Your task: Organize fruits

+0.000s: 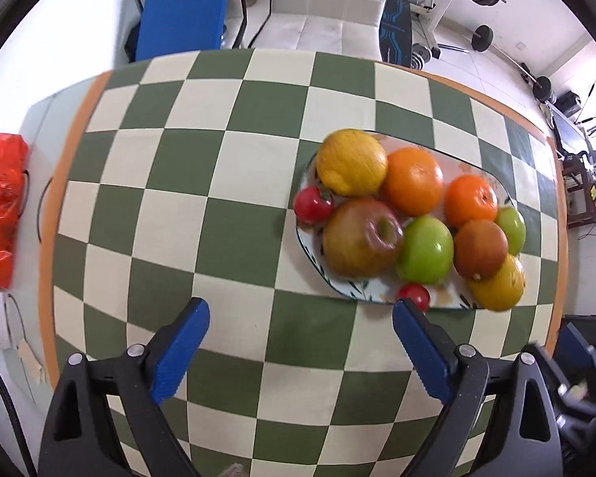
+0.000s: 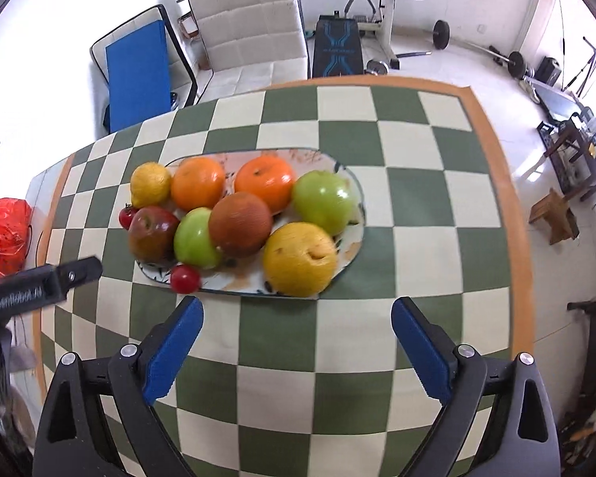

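checkered tabletop [image 2: 337, 338] holds a fruit-filled plate [image 2: 353, 234] at 12 o'clock; left hand-held gripper [image 1: 300, 320] and right hand-held gripper [image 2: 298, 318] both gape apart, empty

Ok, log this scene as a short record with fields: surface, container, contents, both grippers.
surface: green and cream checkered tablecloth
container: oval patterned plate
contents: two lemons, two oranges, two green apples, red apple, brownish round fruit
plate edge: two small tomatoes, at its near and left rim
left gripper: jaws open, empty, short of the plate
right gripper: jaws open, empty, short of the plate
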